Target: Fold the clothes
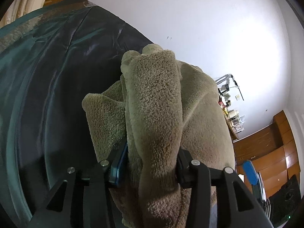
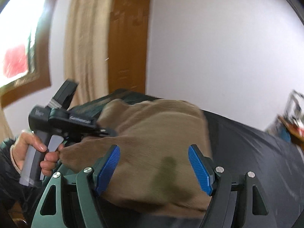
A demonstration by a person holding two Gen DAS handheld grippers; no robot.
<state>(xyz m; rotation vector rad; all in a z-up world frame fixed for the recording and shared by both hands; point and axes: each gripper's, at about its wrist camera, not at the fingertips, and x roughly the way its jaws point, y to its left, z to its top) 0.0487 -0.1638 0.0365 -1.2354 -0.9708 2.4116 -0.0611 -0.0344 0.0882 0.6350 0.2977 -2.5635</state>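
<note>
A tan fleece garment (image 1: pixel 157 98) lies bunched on a dark green-black bedspread (image 1: pixel 57 76). A thick fold of it rises between the jaws of my left gripper (image 1: pixel 152 149), whose pads press on it from both sides. In the right wrist view the same garment (image 2: pixel 152 125) is a folded heap on the bedspread (image 2: pixel 247 152). My right gripper (image 2: pixel 153 149) hovers just in front of it, its blue pads (image 2: pixel 108 169) wide apart and holding nothing. A hand (image 2: pixel 32 144) holds the left gripper (image 2: pixel 105 131) at the heap's left edge.
White wall behind the bed. A wooden door (image 2: pixel 129 38) and a beige curtain (image 2: pixel 85 38) stand at the back left, with a window (image 2: pixel 17 38) beyond. Wooden cabinets (image 1: pixel 266 148) and a cluttered shelf (image 1: pixel 229 110) are to the right.
</note>
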